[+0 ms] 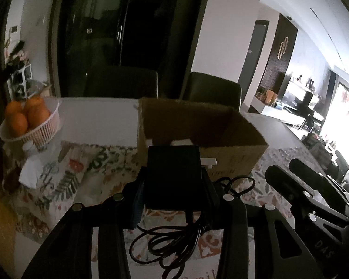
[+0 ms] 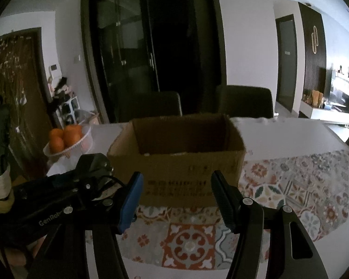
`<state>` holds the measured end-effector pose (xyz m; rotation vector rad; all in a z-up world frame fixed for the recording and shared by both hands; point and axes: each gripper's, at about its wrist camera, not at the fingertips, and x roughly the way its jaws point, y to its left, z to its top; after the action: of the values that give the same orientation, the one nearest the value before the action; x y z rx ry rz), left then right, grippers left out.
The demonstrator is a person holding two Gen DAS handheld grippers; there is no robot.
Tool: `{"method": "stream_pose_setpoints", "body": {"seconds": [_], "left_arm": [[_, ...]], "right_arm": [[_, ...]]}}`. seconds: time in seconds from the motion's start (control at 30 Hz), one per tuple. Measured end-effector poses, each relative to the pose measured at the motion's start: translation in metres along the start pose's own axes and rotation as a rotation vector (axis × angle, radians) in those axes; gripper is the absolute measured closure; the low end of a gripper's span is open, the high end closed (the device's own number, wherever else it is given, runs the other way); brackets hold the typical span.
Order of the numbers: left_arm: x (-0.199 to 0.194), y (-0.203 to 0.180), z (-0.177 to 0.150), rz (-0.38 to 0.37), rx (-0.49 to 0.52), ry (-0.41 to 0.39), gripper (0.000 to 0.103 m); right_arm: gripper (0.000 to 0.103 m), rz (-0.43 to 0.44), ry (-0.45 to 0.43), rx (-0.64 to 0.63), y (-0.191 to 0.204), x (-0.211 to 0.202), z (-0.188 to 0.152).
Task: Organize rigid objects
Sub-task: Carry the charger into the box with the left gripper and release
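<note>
Left wrist view: left gripper [image 1: 173, 186] clamped on a black power adapter [image 1: 173, 174], held above the patterned tablecloth [image 1: 58, 186] just short of the cardboard box [image 1: 232, 155]; its cable [image 1: 172, 244] dangles in loose loops. Right gripper [image 2: 175, 200], jaws apart, empty. Risk, as judged: loops catching the box's near wall or the gripper, dragging the adapter askew in the grip.

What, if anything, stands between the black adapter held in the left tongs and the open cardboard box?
Nothing visible does. The black adapter sits clamped in the left tongs, with the open cardboard box directly ahead on the patterned tablecloth.
</note>
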<state>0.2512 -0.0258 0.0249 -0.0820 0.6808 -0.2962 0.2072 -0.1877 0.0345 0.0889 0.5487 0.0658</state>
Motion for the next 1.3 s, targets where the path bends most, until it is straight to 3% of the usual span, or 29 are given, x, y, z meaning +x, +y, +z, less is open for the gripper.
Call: {"method": "stream_pose_setpoints", "body": {"seconds": [0.73, 1.2, 1.3], "left_arm": [[0.054, -0.036, 0.076, -0.008, 0.086, -0.004, 0.062], [0.106, -0.031, 0.078, -0.007, 0.046, 0.118, 0.061], [0.105, -0.031, 0.078, -0.007, 0.053, 0.112, 0.060]], "right_arm": [[0.042, -0.061, -0.048, -0.007, -0.041, 0.032, 0.067], [0.042, -0.089, 0.027, 0.008, -0.051, 0.072, 0.073], [0.042, -0.099, 0.039, 0.003, -0.055, 0.076, 0.071]]}}
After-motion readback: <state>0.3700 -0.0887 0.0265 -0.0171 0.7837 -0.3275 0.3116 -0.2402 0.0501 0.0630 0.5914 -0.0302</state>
